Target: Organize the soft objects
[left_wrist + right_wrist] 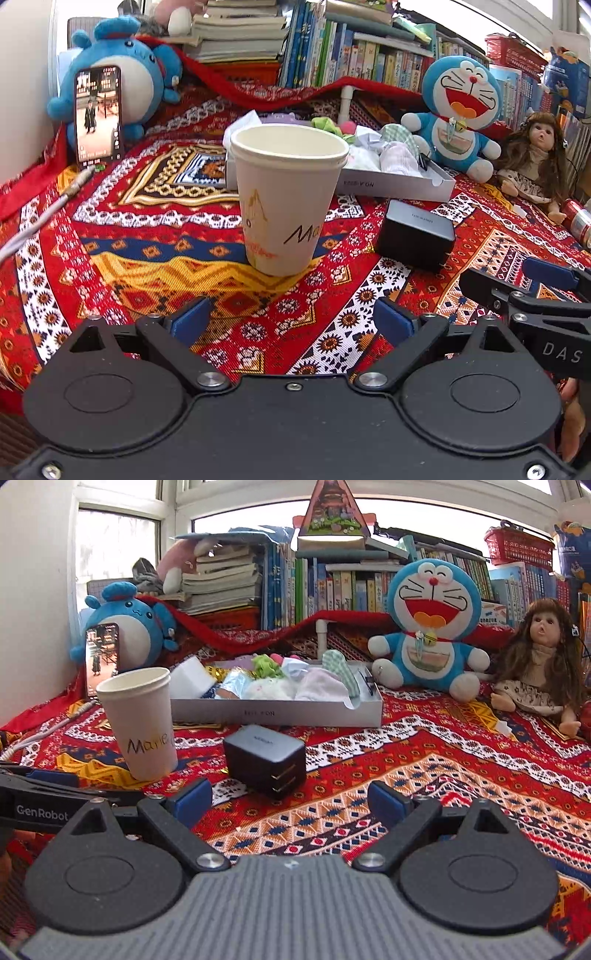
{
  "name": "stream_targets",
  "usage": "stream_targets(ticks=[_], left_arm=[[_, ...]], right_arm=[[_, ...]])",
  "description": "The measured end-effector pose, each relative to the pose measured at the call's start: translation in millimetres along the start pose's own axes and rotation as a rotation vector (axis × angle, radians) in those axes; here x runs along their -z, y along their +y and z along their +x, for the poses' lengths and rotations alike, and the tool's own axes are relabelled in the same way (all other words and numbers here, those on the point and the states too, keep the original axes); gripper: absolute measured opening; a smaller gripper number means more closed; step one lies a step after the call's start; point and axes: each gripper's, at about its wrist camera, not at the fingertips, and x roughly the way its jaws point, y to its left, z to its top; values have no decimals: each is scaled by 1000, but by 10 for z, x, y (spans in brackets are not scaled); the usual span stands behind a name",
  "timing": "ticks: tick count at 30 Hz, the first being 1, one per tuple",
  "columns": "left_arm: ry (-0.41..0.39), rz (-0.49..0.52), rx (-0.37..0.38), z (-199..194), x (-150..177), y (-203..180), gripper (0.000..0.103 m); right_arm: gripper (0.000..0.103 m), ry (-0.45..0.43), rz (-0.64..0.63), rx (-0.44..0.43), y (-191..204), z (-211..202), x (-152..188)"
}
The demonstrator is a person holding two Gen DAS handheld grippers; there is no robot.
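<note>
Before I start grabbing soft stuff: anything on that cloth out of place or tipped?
Yes: the black charger lies tipped, prongs sideways, beside the upright paper cup. Both are hard items in front of the tray of soft things.

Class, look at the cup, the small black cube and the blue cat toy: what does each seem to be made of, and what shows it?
Cup: paper, matte cream; rolled rim, printed lettering.
Black cube: probably hard plastic, smooth with a slight sheen; crisp edges, and metal-looking prongs folded into one face.
Blue cat toy: plush fabric over soft stuffing; fuzzy surface, rounded limbs.

Box lettering (259,713) too small
</note>
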Motion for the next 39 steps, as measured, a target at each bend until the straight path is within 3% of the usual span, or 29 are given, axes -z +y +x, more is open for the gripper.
stream_targets(ticks=[7,39], left_arm=[[22,-34,4,60,20,29,98],[23,-10,-36,136,42,-29,103]], right_arm=[[96,25,2,6,-7,36,46],[96,35,17,7,-26,47,64]])
